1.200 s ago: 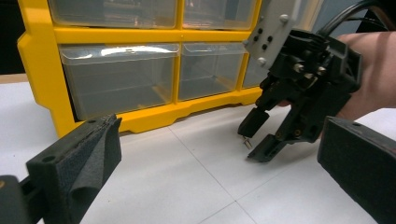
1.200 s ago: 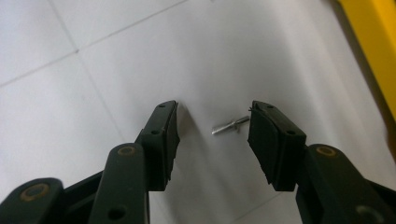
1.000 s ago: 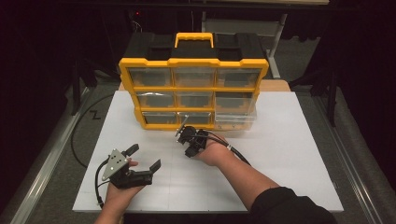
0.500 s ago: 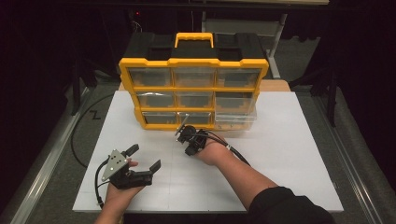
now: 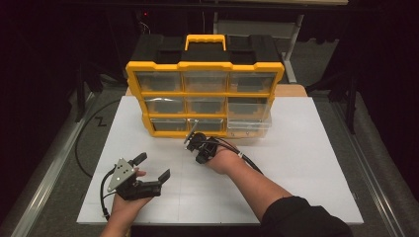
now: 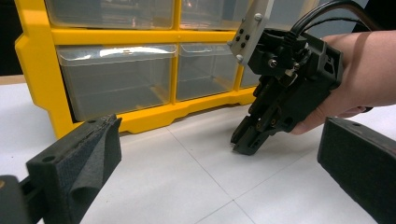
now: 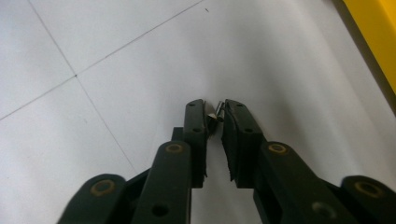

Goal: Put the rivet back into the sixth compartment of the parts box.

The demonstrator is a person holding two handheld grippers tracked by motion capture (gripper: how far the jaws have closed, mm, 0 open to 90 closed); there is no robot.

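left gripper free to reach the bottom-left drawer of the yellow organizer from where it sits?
Probably yes: left gripper is open, and bare white table lies between it and the bottom-left drawer.

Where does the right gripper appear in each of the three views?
High view: the right gripper is at centre, tips down on the white table just in front of the yellow organizer.
Left gripper view: upper right, held in a hand, tips on the table.
Right gripper view: its own jaws rise from the bottom, closed on a small metal part.
Shared landmark: the organizer's yellow frame, at the top right corner of the right gripper view.
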